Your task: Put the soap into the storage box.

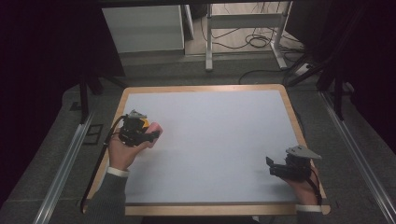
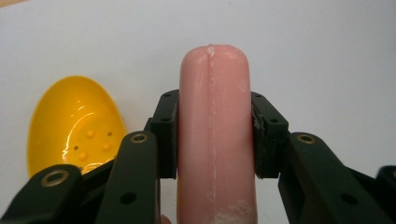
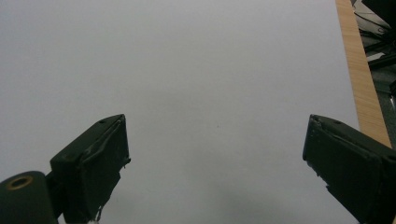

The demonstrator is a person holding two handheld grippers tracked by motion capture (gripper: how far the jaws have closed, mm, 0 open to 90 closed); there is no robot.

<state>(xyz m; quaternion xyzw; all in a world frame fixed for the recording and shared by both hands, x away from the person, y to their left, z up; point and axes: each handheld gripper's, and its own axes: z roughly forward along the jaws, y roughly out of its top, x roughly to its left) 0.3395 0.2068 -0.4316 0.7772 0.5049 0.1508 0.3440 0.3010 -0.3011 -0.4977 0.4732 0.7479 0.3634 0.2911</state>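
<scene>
My left gripper (image 2: 215,135) is shut on a pink rounded piece (image 2: 215,135), an egg-shaped half seen edge-on with a seam down its middle. In the high view that gripper (image 1: 148,136) sits at the table's left with the pink piece (image 1: 155,128) sticking out past it. A yellow egg half (image 2: 70,121) lies hollow side up on the white surface just beside the left jaw, and the high view shows a sliver of the yellow half (image 1: 145,123). My right gripper (image 3: 215,158) stands open over bare white surface, at the near right of the table in the high view (image 1: 275,167).
The white table top (image 1: 210,140) has a wooden rim (image 1: 201,87); its right edge (image 3: 362,84) runs close beside the right gripper. Beyond the table stand a desk frame with cables (image 1: 252,37) and a white cabinet (image 1: 144,28). Metal rails (image 1: 65,163) flank both sides.
</scene>
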